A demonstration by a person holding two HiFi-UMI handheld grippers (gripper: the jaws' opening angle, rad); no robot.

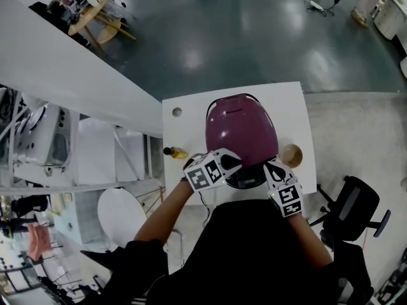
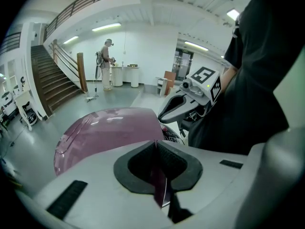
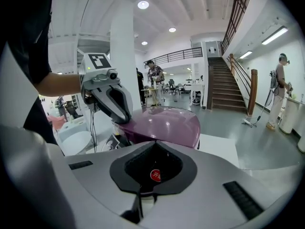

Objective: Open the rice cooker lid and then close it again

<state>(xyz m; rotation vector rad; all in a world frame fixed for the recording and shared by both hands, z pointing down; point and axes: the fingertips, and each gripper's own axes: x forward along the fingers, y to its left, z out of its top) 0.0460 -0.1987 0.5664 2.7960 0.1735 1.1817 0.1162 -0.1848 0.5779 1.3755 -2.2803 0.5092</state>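
Nearest the head camera: the wearer's dark sleeves (image 1: 137,259) and torso, both arms reaching toward the white table (image 1: 181,132). I see the purple rice cooker (image 1: 241,129) standing mid-table with its lid (image 2: 107,132) down. The left gripper (image 1: 235,162) is at the lid's front left edge. Its own view shows the jaws clenched tip to tip with nothing between them and the purple lid just beyond. The right gripper (image 1: 272,168) sits at the front right, jaws closed and empty. A round red button (image 3: 155,175) on the cooker's front shows directly past its tips; I cannot tell if they touch. A small bottle (image 1: 175,152) lies left of the cooker and a round wooden piece (image 1: 291,155) sits to its right. A black office chair (image 1: 353,208) stands beside the table.
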